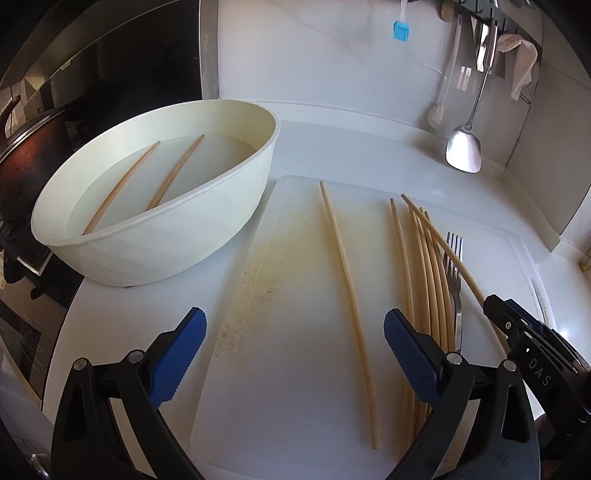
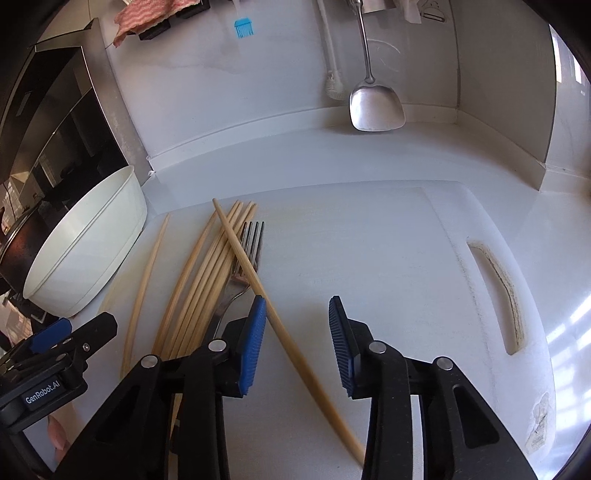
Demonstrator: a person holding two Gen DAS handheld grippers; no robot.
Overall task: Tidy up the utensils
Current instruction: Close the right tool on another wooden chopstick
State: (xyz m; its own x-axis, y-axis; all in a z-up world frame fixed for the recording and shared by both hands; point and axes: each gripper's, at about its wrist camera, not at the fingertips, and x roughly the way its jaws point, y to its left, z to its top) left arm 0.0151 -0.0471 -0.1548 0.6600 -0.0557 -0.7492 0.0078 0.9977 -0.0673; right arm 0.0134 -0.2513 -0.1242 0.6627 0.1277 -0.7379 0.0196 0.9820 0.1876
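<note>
A white cutting board [image 1: 295, 369] [image 2: 388, 258] holds a lone wooden chopstick [image 1: 349, 306] [image 2: 146, 280], a bundle of several chopsticks [image 1: 424, 280] [image 2: 207, 273] and a metal fork [image 1: 455, 280] [image 2: 242, 269]. One chopstick [image 2: 280, 325] lies diagonally across the fork and bundle. A cream bowl [image 1: 177, 236] [image 2: 85, 251] to the left holds two chopsticks [image 1: 147, 177] in water. My left gripper [image 1: 295, 354] is open above the lone chopstick. My right gripper [image 2: 297, 343] is open over the diagonal chopstick; it also shows in the left wrist view [image 1: 517, 332].
A metal spatula [image 1: 466, 147] [image 2: 373, 107], a white brush [image 2: 332, 85] and a blue silicone brush [image 1: 400, 29] [image 2: 243, 27] hang on the white back wall. A dark pot [image 1: 26, 162] and stove stand left of the bowl. The board's handle slot [image 2: 498, 291] is at right.
</note>
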